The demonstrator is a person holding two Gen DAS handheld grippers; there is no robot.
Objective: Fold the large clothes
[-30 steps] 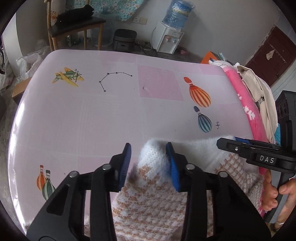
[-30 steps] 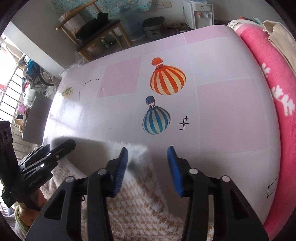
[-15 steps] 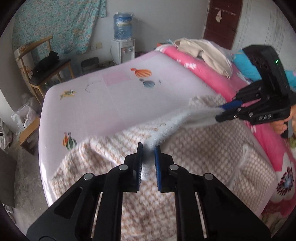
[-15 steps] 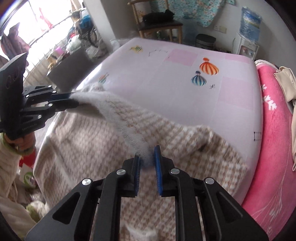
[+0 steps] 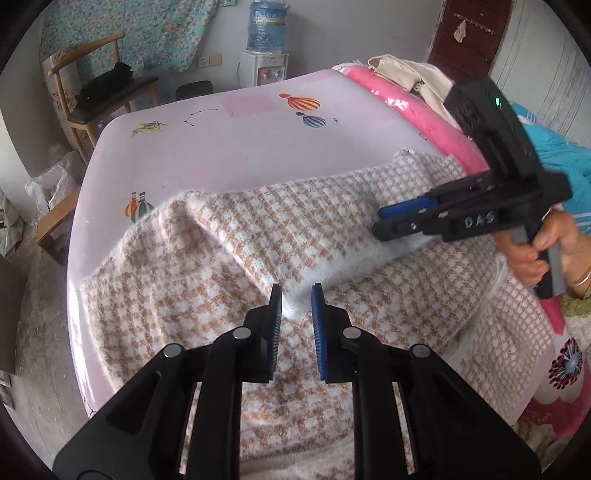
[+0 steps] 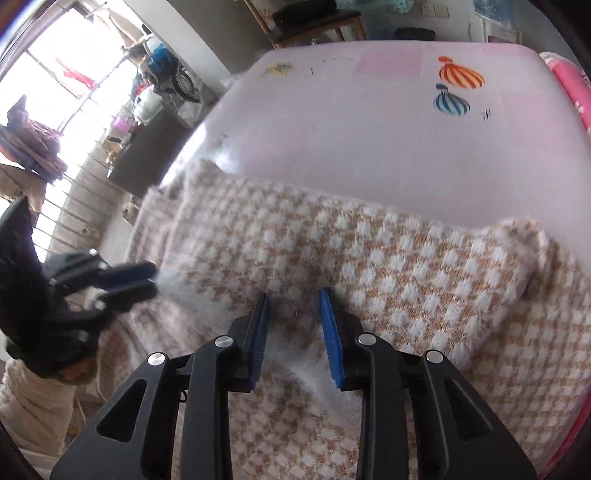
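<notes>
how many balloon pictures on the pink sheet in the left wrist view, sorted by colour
Orange and white striped balloon: 1
Blue and white striped balloon: 1
Balloon pair by the checked knit garment, one orange, one dark green: 2
Total: 4 balloon pictures on the pink sheet

Pretty lived-in room: white walls, a floral curtain (image 5: 155,33) hanging behind a wooden chair (image 5: 99,96), and a water dispenser (image 5: 266,55) against the back wall. Dark red door (image 5: 469,33) on the right. Barred window (image 6: 66,96) blasting daylight, dusty concrete floor (image 5: 40,332).
</notes>
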